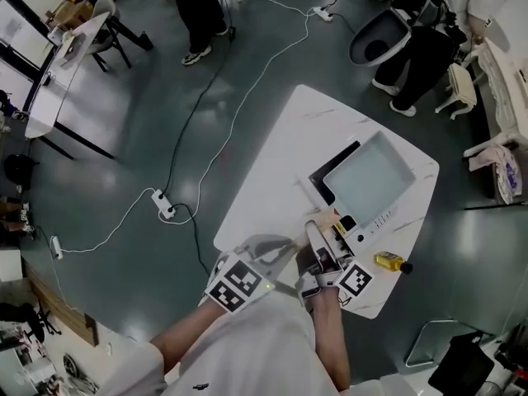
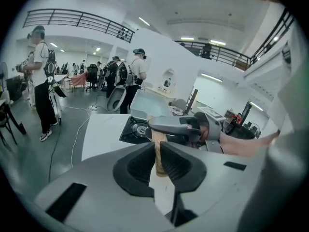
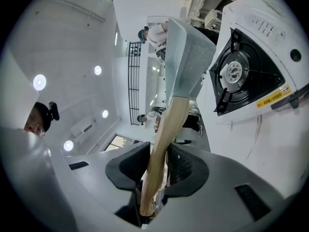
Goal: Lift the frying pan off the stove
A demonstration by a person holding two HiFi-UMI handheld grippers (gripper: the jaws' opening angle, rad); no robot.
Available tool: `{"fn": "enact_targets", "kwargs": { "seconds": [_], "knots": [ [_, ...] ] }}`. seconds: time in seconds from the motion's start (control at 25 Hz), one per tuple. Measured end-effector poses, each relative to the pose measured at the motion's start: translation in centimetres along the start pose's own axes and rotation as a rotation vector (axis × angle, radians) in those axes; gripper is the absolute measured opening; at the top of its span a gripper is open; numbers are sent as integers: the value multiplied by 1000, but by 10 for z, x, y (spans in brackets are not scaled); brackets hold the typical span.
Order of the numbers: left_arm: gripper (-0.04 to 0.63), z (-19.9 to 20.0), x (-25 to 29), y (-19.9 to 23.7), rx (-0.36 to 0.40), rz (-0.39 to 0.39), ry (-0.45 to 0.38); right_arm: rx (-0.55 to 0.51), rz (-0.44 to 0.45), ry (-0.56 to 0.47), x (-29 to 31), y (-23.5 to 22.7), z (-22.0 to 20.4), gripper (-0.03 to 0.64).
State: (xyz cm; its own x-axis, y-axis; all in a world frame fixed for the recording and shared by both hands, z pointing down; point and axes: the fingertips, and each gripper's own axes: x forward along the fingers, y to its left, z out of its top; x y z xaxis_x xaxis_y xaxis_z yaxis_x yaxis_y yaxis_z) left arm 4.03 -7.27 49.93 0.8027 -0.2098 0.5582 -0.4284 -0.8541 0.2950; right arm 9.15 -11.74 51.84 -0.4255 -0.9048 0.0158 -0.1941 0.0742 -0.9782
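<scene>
The wooden handle [image 3: 163,139] sits right under my lens, running up between the jaws of my right gripper [image 3: 159,162], which are clamped on it from both sides. My left gripper [image 2: 158,152] has its jaws pressed in on the same handle at the butt end, just behind the right one, whose long grey finger crosses my left gripper view above the wood.

The handle leads to the frying pan [image 1: 369,176], a square grey pan with upright walls. It is held over the stove [image 1: 373,226], off to one side, so an L-shaped strip of the stove's black top shows along two of its edges. In the right gripper view the pan [image 3: 187,64] stands clear of the stove [image 3: 270,42], and the burner [image 3: 234,72] with its grate lies bare, nothing resting on it.

The stove stands on a white table [image 1: 280,159], with its row of controls along the edge nearest me. A small yellow thing [image 1: 388,261] lies on the table just beside the stove's near corner. Beyond the stove, away from me, people stand on the grey floor.
</scene>
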Motion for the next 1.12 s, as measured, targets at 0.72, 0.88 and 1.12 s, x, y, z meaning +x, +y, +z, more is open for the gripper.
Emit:
{"fn": "enact_targets", "kwargs": {
  "seconds": [0.72,0.88,1.12],
  "knots": [
    [32,15,-50,-43,48,6,-54,-51,37,51,-26,60,-19,100],
    [32,15,-54,-45,46,9,-57,-51,40,59,-28,63,-22,101],
    [32,14,-59,-47,35,12,-58,-59,48,72,-28,67,-26,100]
  ]
}}
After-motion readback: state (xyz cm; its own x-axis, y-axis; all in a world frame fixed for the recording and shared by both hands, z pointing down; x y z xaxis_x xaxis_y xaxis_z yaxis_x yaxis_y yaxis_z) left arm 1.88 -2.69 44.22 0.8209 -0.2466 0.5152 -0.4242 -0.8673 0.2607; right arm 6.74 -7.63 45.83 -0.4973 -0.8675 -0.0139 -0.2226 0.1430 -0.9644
